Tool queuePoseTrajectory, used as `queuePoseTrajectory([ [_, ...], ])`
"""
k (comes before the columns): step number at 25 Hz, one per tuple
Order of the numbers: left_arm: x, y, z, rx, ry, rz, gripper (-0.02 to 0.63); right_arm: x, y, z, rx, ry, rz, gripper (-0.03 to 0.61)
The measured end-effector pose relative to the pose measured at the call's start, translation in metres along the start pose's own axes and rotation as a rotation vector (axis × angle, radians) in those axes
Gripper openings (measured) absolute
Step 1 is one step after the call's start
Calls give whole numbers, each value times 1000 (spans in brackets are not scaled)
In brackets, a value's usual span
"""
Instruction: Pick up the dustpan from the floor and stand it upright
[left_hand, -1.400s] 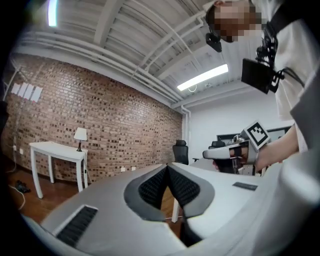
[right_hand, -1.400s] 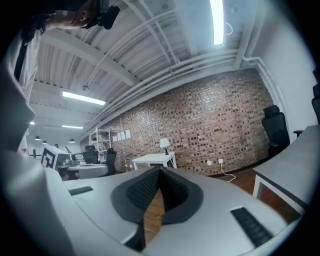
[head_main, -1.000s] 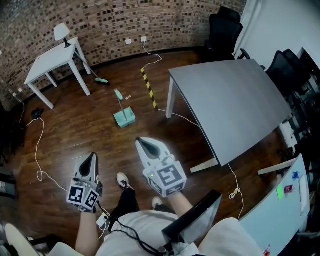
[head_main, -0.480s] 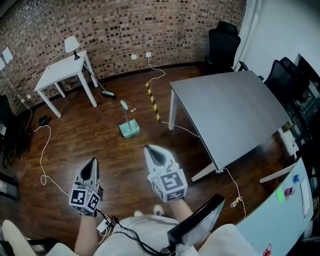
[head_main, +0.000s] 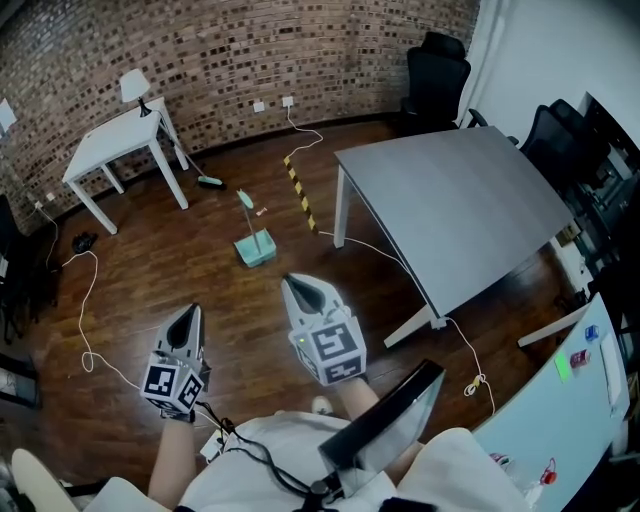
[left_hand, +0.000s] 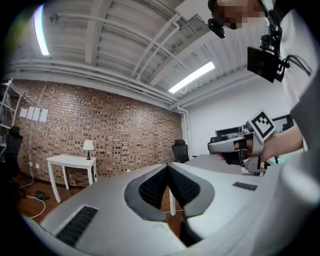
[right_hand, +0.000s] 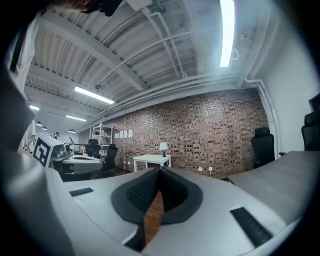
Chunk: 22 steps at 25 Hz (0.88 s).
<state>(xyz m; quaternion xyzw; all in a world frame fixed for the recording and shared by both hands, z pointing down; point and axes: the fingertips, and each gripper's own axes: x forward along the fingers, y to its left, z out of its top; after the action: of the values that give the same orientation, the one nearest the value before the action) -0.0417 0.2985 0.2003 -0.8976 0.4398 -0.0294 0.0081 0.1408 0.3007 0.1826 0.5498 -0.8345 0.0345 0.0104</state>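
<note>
Head view: the dustpan (head_main: 256, 248), teal, sat on the wood floor well ahead of both tongs, roughly on a line between them. Its thin handle (head_main: 245, 203) ran on away from them. Lying or propped, I could not tell from this angle. Nothing touched it.

The left tongs (head_main: 191, 313) and right tongs (head_main: 291, 284) were held level, side by side, both clenched tight with nothing between the jaws.

Beyond the dustpan and off to the left lay a small brush (head_main: 210, 183), by the leg of a white table (head_main: 110, 135). A striped strip (head_main: 298, 185) lay ahead of the right tongs, with a grey table (head_main: 460, 210) close on their right. A white cable (head_main: 82, 300) looped across the floor to the left of the left tongs.

Risks, as I judged them:
- Jaws reaching the handle unopened would knock it aside.
- A pinch high on that thin handle could let the pan swing or slip.
- The pan set down off-balance would tip over.
</note>
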Motion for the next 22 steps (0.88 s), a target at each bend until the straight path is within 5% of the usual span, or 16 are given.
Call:
queuePoseTrajectory([
  [22,-1,22,4,-13,-20,-31,-6,24,30,14,-26,-21,30,-21],
])
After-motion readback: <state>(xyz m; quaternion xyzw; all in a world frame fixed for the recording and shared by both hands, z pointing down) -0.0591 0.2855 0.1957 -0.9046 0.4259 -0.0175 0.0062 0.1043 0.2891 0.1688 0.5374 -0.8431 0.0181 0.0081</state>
